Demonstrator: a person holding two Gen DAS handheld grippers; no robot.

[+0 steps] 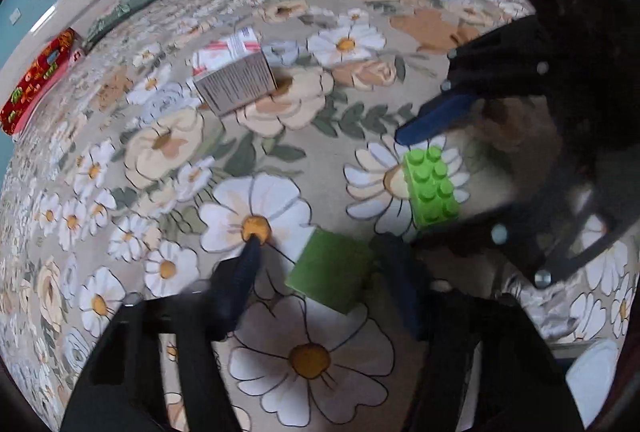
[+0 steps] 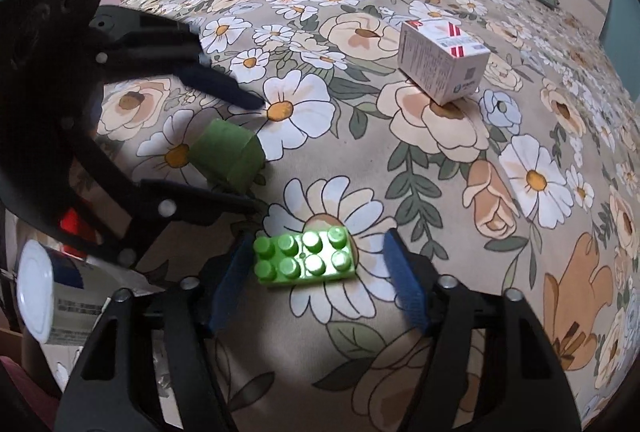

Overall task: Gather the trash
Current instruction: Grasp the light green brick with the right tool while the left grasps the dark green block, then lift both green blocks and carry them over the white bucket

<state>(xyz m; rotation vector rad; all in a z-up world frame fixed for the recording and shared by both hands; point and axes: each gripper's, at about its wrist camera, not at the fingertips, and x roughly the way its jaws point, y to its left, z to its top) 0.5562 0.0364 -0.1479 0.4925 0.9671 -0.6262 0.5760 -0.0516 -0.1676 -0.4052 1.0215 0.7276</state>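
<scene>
Green brick (image 2: 306,258) between right jaws: glossy moulded plastic. Green block (image 1: 332,272) between left jaws: matt, rough. Bedspread (image 2: 400,160): printed cloth. Box (image 2: 442,60): smooth card.

A flowered bedspread (image 2: 440,172) lies mostly bare. A green building brick (image 2: 306,258), a green block (image 2: 228,154) and a white carton (image 2: 442,60) interrupt it. Wide open fabric separates the carton from both green pieces.
</scene>
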